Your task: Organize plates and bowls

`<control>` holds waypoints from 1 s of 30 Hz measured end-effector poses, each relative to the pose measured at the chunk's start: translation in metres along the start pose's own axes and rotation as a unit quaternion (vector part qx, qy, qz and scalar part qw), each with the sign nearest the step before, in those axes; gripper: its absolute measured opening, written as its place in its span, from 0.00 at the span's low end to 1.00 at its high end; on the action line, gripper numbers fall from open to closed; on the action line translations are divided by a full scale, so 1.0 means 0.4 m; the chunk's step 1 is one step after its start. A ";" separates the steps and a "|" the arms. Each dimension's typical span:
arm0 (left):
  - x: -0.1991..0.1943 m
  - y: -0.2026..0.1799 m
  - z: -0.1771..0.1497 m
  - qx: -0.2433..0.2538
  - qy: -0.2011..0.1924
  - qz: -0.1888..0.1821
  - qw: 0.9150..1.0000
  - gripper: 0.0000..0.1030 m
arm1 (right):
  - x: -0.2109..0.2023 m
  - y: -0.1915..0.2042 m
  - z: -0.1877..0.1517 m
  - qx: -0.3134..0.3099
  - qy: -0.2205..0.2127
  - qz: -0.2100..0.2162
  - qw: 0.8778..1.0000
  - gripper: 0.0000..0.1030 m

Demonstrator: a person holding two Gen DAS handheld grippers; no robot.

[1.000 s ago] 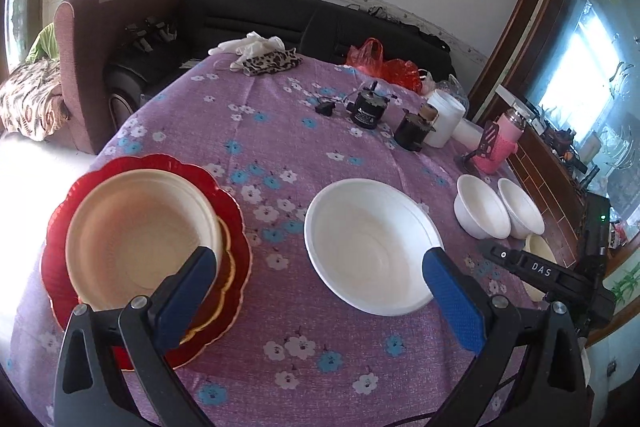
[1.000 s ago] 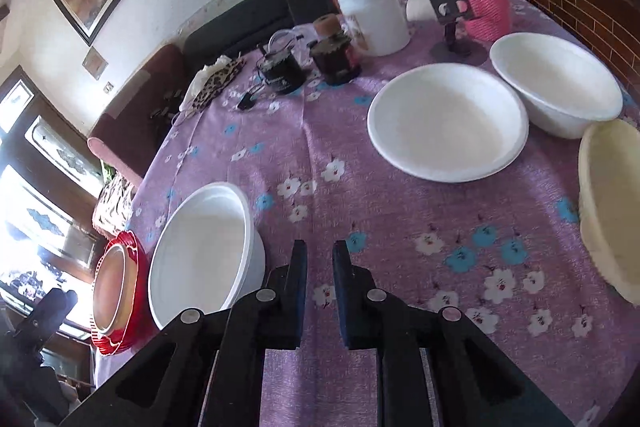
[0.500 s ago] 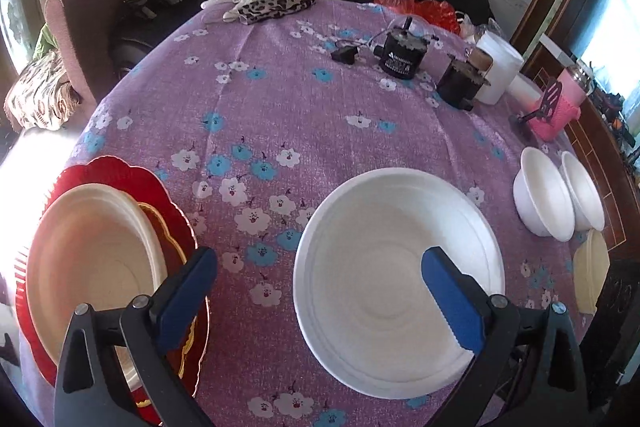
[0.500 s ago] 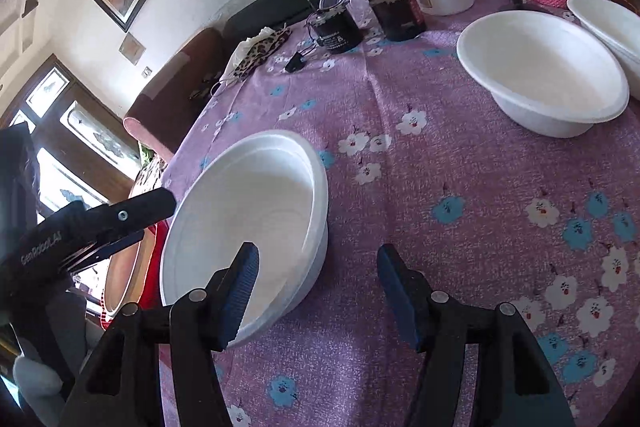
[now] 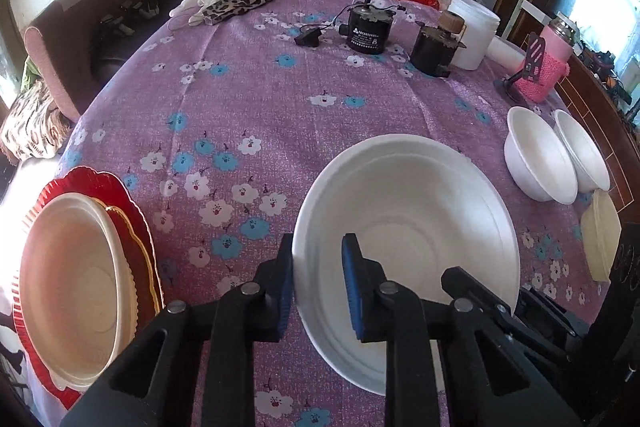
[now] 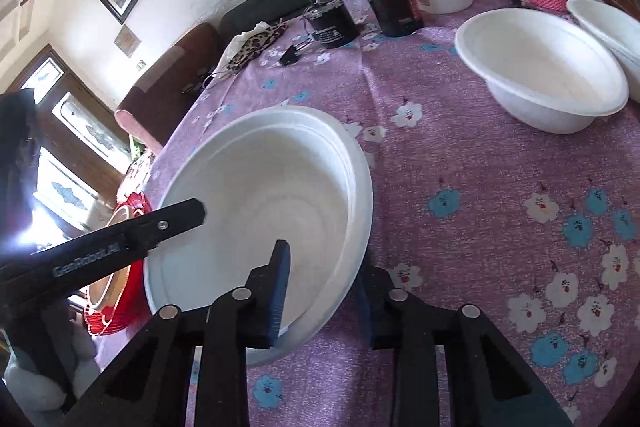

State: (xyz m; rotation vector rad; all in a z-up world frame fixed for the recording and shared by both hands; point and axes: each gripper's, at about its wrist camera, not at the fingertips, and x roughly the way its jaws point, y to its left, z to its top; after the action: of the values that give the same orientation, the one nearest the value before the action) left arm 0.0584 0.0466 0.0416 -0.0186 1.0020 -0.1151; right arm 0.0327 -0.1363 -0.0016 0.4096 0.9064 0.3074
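Two hand-held tools close on opposite sides of one large white disposable bowl [image 5: 404,251] sitting on the floral purple surface [image 5: 248,99]. The left tool [image 5: 316,277] straddles the rim on its side, jaws closing with the wall between them; the right tool [image 6: 320,291] does likewise at the near rim. The bowl looks light, thin-walled and easily crushed, so a gentle pinch at the rolled rim seems wisest. A red scalloped plate [image 5: 100,183] carrying a cream bowl [image 5: 68,279] sits near the surface's edge.
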 end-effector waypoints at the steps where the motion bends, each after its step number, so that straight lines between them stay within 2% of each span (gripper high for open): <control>1: -0.012 -0.006 -0.005 0.001 -0.007 -0.001 1.000 0.21 | -0.006 -0.001 0.000 -0.002 -0.006 -0.005 1.000 0.27; 10: -0.160 -0.057 -0.062 0.024 -0.096 0.012 0.995 0.21 | -0.065 0.026 -0.001 -0.019 -0.049 -0.004 0.999 0.27; 14: -0.223 -0.047 -0.090 0.025 -0.129 0.022 0.991 0.21 | -0.106 0.056 -0.014 -0.026 -0.055 0.016 0.998 0.27; 20: -0.281 -0.008 -0.129 0.006 -0.151 0.025 0.988 0.21 | -0.154 0.117 -0.041 -0.048 -0.064 0.026 0.996 0.27; 30: -0.337 0.074 -0.184 -0.041 -0.165 0.017 0.985 0.21 | -0.184 0.216 -0.067 -0.083 -0.068 0.029 0.994 0.27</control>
State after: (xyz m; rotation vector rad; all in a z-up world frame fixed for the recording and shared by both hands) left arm -0.0728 0.0927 0.1131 -0.0930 0.6739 -0.0366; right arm -0.0391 -0.0861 0.0751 0.2984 0.7307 0.4000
